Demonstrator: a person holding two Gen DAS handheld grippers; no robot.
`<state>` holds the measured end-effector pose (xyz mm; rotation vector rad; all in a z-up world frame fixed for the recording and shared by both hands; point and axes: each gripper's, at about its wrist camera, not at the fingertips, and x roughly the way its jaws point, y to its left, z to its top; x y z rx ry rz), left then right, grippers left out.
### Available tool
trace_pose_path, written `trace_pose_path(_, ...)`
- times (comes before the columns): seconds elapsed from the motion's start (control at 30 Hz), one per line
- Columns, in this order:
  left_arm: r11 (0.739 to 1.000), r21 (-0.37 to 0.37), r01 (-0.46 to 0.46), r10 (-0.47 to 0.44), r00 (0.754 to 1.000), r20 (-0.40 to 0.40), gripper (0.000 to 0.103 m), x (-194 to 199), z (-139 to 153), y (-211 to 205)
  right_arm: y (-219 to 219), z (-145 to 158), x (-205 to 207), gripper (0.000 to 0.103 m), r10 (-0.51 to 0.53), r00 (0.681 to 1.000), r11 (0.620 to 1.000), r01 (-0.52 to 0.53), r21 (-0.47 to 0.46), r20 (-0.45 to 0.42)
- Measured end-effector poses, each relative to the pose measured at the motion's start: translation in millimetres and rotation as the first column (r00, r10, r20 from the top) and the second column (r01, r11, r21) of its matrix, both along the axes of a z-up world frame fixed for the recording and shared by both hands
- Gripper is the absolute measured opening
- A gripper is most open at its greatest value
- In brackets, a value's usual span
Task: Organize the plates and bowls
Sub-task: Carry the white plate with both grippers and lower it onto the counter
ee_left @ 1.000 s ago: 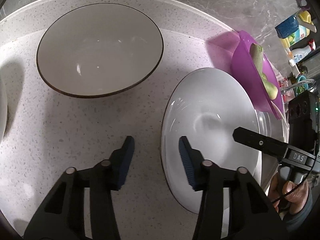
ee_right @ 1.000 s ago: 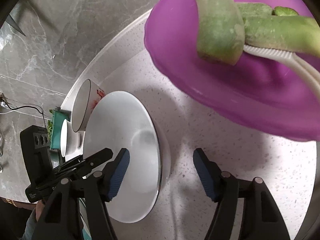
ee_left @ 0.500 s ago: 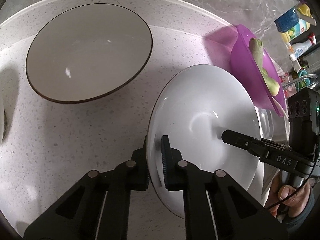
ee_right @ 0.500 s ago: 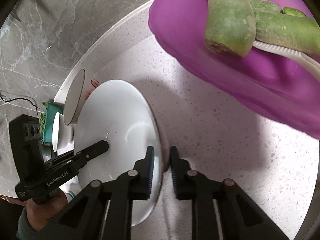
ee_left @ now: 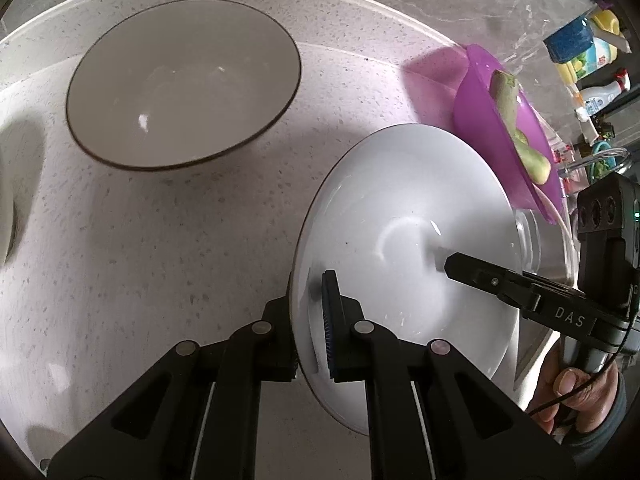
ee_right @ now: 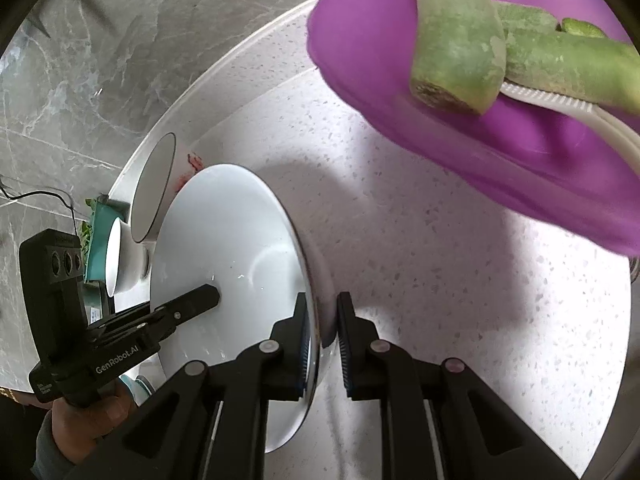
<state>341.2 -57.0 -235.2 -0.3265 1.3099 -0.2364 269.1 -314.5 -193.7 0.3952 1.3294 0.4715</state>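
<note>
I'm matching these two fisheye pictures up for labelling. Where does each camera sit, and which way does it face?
Left wrist: on the left gripper, looking steeply down its fingers at the white plate, the dark-rimmed bowl and the speckled counter; the other gripper and its hand show at right.
Right wrist: on the right gripper, looking down at the same plate's opposite rim and the purple bowl; the other gripper's hand shows at left.
Shared: the plate, both bowls and the counter, and each shows the opposite gripper clamped on the plate's rim.
</note>
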Motion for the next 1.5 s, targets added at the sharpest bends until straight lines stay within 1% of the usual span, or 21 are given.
trace_pose_path(0.23, 1.0, -0.009, 0.024, -0.024, 1.0, 0.014, 0.008, -27.5, 26.1, -3.1, -0.7, 15.5, -23.9, 0.016, -0.011, 1.0, 1.0, 0.011, 0.003, -0.003)
trace_pose_path(0.4, 0.999, -0.018, 0.051, -0.05, 0.998, 0.027, 0.008, -62.8, 44.7, -5.4, -1.2, 28.1, -52.8, 0.016, -0.015, 1.0, 1.0, 0.015, 0.005, -0.007)
trace_pose_path(0.57, 0.997, -0.026, 0.071, -0.07, 0.997, 0.028, 0.008, -104.5, 52.0, -5.3, -0.7, 37.4, -90.6, 0.016, -0.024, 1.0, 1.0, 0.024, 0.008, -0.011)
trace_pose_path(0.67, 0.996, -0.038, 0.085, -0.084, 0.996, 0.014, 0.008, -131.3, 49.1, -6.3, 0.2, 38.9, -115.2, 0.016, -0.033, 0.999, 0.999, 0.033, 0.006, -0.017)
trace_pose_path(0.8, 0.993, -0.033, 0.116, -0.116, 0.993, 0.001, 0.008, -164.8, 41.9, -8.3, -5.2, 33.7, -146.7, 0.016, -0.053, 0.998, 0.999, 0.053, 0.007, -0.035)
trace_pose_path(1.03, 0.989, -0.027, 0.144, -0.145, 0.989, -0.032, 0.008, -202.1, 23.2, -13.7, -9.6, 17.0, -174.1, 0.016, -0.086, 0.993, 0.996, 0.087, 0.007, -0.074)
trace_pose_path(1.23, 0.989, -0.004, 0.149, -0.149, 0.988, -0.028, 0.008, -210.7, 12.0, -16.5, -10.5, 4.4, -179.5, 0.016, -0.091, 0.993, 0.996, 0.091, 0.001, -0.077)
trace_pose_path(1.5, 0.99, 0.016, 0.142, -0.141, 0.989, -0.041, 0.008, -205.4, -8.7, -30.6, -13.2, -14.2, -180.7, 0.016, -0.071, 0.994, 0.997, 0.07, -0.01, -0.087)
